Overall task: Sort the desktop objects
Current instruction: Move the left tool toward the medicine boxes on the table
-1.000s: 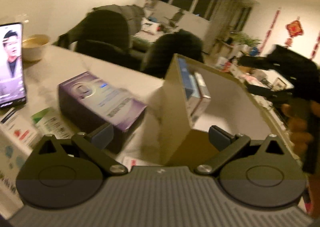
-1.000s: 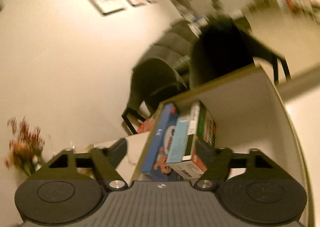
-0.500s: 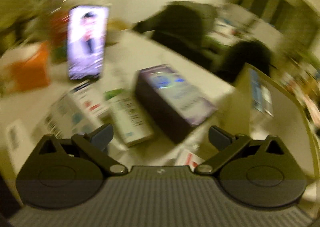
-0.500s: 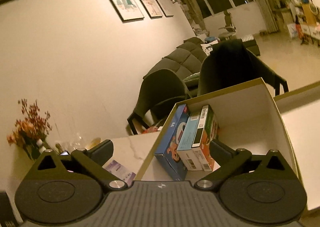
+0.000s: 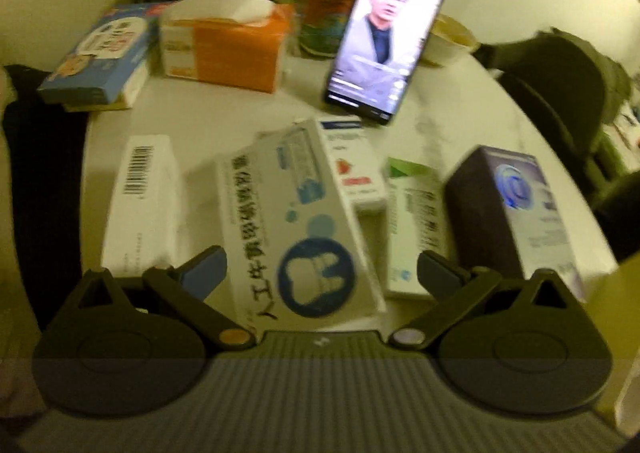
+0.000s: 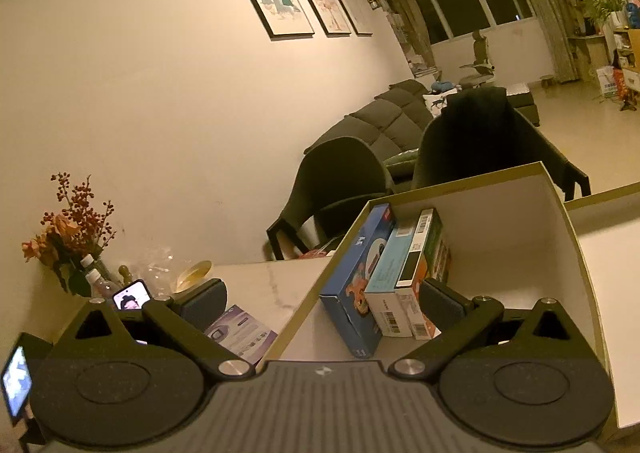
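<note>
White surface (image 5: 460, 125): white rectangular cardboard box with blue tooth emblem (image 5: 296, 221) is found directly ahead between spread, empty left hand-held gripper (image 5: 320, 269) fingers, long axis pointing away; right hand-held gripper (image 6: 322, 299) spread, farther.

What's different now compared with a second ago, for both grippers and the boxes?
The left gripper swung away from the open cardboard storage box and tilted down over the loose cartons; its open fingers now flank the white tooth-logo carton. The right gripper drew back slightly from the storage box and opened wider, holding nothing. The three upright cartons inside stayed put.
</note>
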